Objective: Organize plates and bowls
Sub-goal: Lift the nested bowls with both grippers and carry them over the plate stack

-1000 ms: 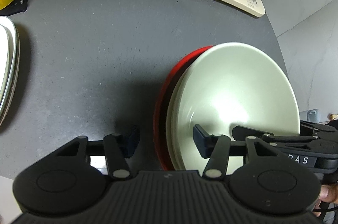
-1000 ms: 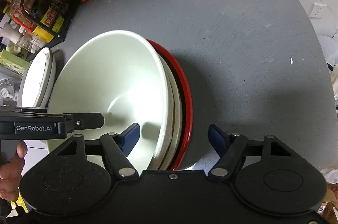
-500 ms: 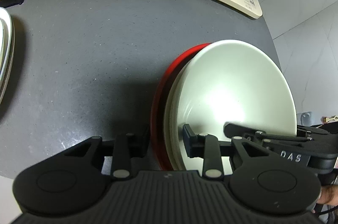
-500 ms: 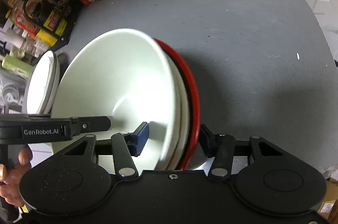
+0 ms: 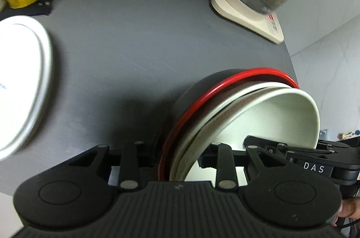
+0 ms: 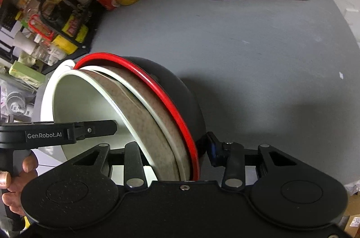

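Your left tool (image 5: 180,157) and right tool (image 6: 177,154) each clamp the tilted bowl stack (image 6: 139,112), rims at 12 o'clock, above the tabletop (image 6: 247,53).

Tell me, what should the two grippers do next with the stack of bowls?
Probably carry it slowly, kept level, toward the white plates. Both the left gripper and the right gripper are shut on the bowl stack, one on each side of its rim, and it looks lifted off the grey counter. A quick tilt could slide the nested bowls.

grey countertop (image 5: 135,40) (dim), pale wall (image 5: 326,2)
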